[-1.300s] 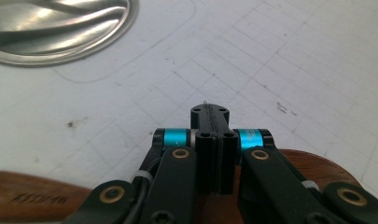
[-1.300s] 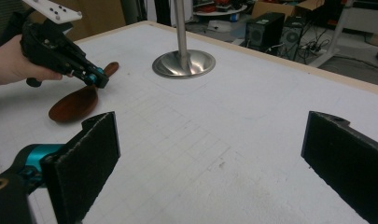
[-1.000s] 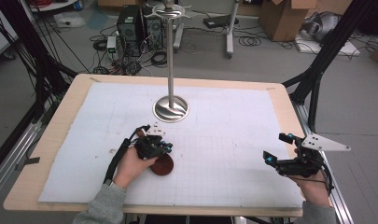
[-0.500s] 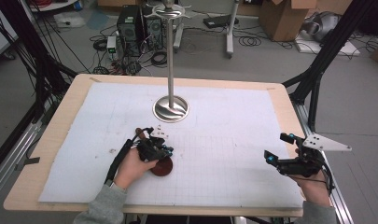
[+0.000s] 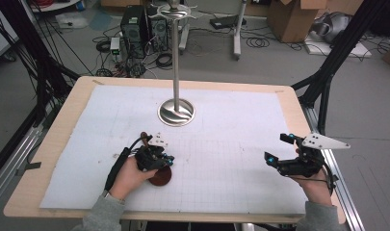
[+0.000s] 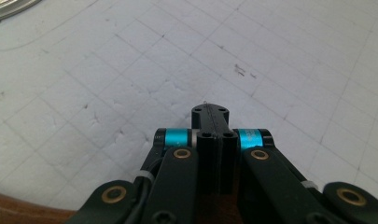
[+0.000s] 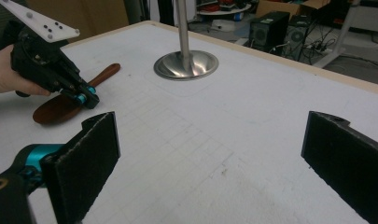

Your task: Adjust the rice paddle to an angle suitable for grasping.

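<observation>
**Sitting over a wooden spoon, left claw closed, right claw wide**

Starting with the biggest thing: the table (image 5: 53, 144) is a wooden top with a white gridded mat (image 5: 221, 120) covering nearly all of it. Toward the far middle of the mat there's a metal stand (image 5: 176, 111), round shiny base with a tall pole going straight up.

The right claw (image 5: 275, 150) hangs over the near right part of the mat, jaws spread wide with nothing between them. In the right gripper view the two black pads sit at opposite edges with bare mat in the gap.

The left claw (image 5: 167, 159) is on the near left side, low over a wooden spoon (image 5: 160, 176). Its jaws are pressed together, and in the left gripper view the tips meet with nothing pinched. The spoon lies flat on the mat, dark bowl toward the person, handle pointing toward the stand. The claw sits right above the bowel-end... er, bowl end; can't tell if it's touching.
</observation>
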`<state>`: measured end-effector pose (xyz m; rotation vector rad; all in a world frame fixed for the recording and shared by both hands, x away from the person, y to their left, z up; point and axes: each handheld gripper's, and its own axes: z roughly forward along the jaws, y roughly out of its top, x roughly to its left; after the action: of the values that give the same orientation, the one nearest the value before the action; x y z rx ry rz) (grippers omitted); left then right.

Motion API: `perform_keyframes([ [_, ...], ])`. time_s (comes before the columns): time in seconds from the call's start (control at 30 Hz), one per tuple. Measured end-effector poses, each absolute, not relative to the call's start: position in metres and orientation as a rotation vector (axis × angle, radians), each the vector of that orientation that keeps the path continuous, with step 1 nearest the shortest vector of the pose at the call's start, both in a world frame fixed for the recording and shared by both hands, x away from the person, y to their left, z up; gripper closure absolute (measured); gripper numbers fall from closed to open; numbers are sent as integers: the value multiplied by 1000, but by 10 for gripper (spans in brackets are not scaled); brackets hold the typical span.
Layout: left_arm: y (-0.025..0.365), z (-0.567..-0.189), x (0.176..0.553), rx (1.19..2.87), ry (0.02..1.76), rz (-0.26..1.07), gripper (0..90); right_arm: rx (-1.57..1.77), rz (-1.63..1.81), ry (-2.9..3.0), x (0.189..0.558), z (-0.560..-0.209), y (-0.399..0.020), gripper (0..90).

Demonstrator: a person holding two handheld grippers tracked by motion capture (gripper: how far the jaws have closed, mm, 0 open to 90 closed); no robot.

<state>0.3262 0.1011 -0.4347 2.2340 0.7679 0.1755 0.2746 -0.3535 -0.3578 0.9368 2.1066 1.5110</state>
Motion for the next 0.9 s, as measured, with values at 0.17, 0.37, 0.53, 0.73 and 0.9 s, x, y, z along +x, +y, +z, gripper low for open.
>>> perform_keyframes([
  [0.17, 106, -435, 321, 2239, 756, 184, 895, 926, 1534, 2090, 279, -356, -349, 29],
  [0.37, 113, -435, 316, 2236, 754, 181, 895, 922, 1548, 2081, 285, -355, -345, 29],
  [0.53, 119, -434, 312, 2241, 761, 190, 895, 909, 1553, 2093, 290, -355, -339, 29],
  [0.73, 126, -433, 308, 2247, 778, 191, 895, 893, 1557, 2103, 294, -355, -333, 29],
  [0.9, 131, -433, 305, 2250, 790, 203, 896, 884, 1566, 2110, 297, -354, -330, 29],
])
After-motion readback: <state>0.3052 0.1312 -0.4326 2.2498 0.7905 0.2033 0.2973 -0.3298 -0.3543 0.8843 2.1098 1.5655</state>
